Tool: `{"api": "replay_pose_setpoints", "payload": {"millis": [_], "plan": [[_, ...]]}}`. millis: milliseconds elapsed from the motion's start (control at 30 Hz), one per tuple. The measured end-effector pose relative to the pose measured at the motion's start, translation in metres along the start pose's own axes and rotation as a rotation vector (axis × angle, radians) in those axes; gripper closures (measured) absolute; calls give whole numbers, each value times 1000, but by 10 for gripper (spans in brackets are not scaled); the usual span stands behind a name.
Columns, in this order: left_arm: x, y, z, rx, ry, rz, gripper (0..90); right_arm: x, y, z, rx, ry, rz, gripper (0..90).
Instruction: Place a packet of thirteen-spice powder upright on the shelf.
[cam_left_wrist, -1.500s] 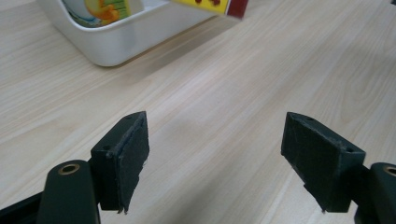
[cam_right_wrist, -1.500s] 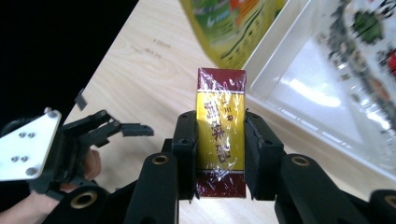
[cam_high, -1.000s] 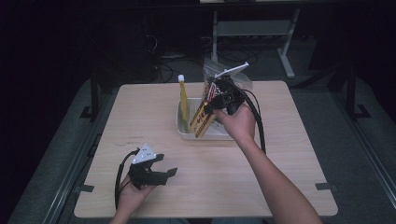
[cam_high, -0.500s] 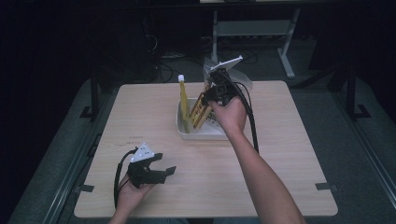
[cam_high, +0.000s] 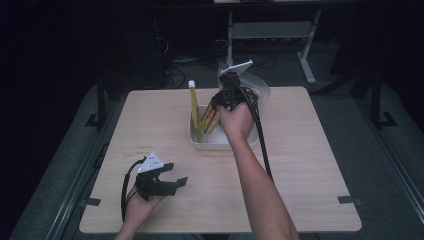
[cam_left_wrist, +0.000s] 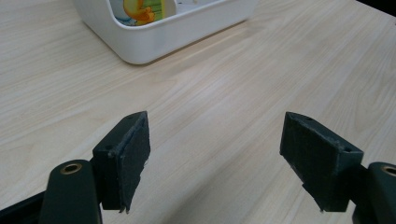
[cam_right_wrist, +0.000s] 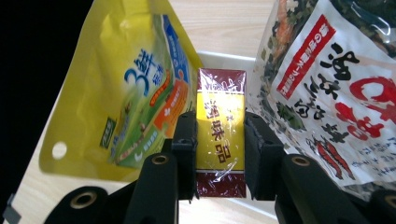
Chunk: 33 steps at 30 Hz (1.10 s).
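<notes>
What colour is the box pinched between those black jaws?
Yellow with dark red ends, the box shows best in the right gripper view.

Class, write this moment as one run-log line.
right gripper: shut on yellow-and-maroon box | over white bin | left gripper: open, above table

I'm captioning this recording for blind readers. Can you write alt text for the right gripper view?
The right hand-held gripper grips a yellow and dark red box between its two black jaws. A yellow pouch stands on the box's left and a clear bag with red print on its right, above a white bin on a wooden table.
</notes>
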<state>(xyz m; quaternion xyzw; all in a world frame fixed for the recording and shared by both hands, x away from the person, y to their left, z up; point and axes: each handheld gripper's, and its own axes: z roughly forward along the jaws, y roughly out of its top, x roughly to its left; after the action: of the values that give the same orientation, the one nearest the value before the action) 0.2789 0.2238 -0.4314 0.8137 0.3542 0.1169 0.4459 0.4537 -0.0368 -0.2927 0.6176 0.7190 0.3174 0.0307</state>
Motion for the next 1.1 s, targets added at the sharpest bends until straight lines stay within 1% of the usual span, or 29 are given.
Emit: {"api": "replay_pose_setpoints", "payload": {"millis": [67, 100, 133, 167, 233, 267, 300, 333, 367, 400, 433, 467, 567, 733, 900, 1100], "plan": [[0, 0, 0, -5, -2, -8, 238, 1, 1, 1, -9, -6, 15, 680], [1, 0, -1, -7, -1, -8, 238, 1, 3, 2, -14, -23, 23, 681], [1, 0, -1, -6, -2, -8, 238, 1, 3, 2, -14, -23, 23, 681], [3, 0, -2, -8, -4, -11, 238, 3, 3, 3, -17, -44, 28, 680], [3, -1, -2, -11, -4, -14, 238, 3, 3, 4, -17, -47, 35, 680], [4, -1, -2, -13, -4, -17, 238, 4, 3, 6, -19, -44, 51, 681], [4, -1, -2, -13, -4, -17, 238, 4, 3, 6, -19, -44, 51, 681], [4, -1, -2, -14, -4, -19, 238, 7, 3, 9, -25, -42, 65, 681], [4, -1, -2, -14, -4, -19, 238, 7, 3, 9, -25, -42, 65, 681], [4, -1, -2, -15, -5, -21, 238, 11, 3, 11, -22, -62, 63, 681], [4, -1, -2, -16, -6, -20, 238, 11, 3, 11, -22, -62, 63, 681], [3, 0, -2, -15, -3, -15, 238, 15, 3, 14, -24, -76, 60, 680], [3, 0, -3, -16, -2, -11, 239, 17, 3, 17, -24, -88, 59, 680], [4, 0, -3, -22, -2, -21, 239, 15, 0, 20, -22, -93, 62, 681], [3, 0, -3, -19, -3, -14, 239, 14, -1, 20, -26, -103, 74, 680], [3, 0, -4, -21, -2, -14, 239, 16, -3, 21, -39, -111, 73, 672]]}}
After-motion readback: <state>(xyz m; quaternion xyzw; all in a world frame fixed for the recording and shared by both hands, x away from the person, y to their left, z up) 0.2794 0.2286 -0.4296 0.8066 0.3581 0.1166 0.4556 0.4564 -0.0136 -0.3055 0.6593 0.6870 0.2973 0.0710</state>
